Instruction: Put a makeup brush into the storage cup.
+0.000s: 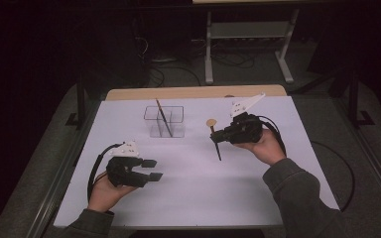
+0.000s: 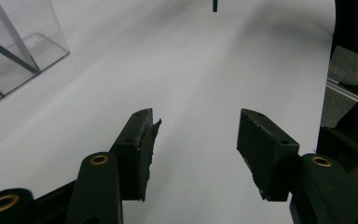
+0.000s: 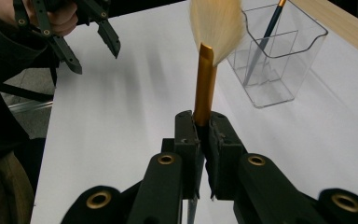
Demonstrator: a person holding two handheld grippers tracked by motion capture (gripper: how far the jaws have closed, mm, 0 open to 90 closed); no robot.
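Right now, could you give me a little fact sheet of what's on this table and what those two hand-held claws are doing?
surface: white table
holder: clear holder, divided, at the far middle of the table
in holder: one thin brush, leaning
right gripper: shut on a makeup brush, gripped at its gold ferrule
bristles: pale, fanned out, toward the holder
left gripper: open, nothing between the jaws, low over the table
hands: one on each gripper, sleeves at the near edge

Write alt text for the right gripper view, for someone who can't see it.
Right tongs shut on a brush, gold ferrule and pale bristles pointing up. Behind it on the white table, a clear holder with another brush; the left tongs hang open at top left.
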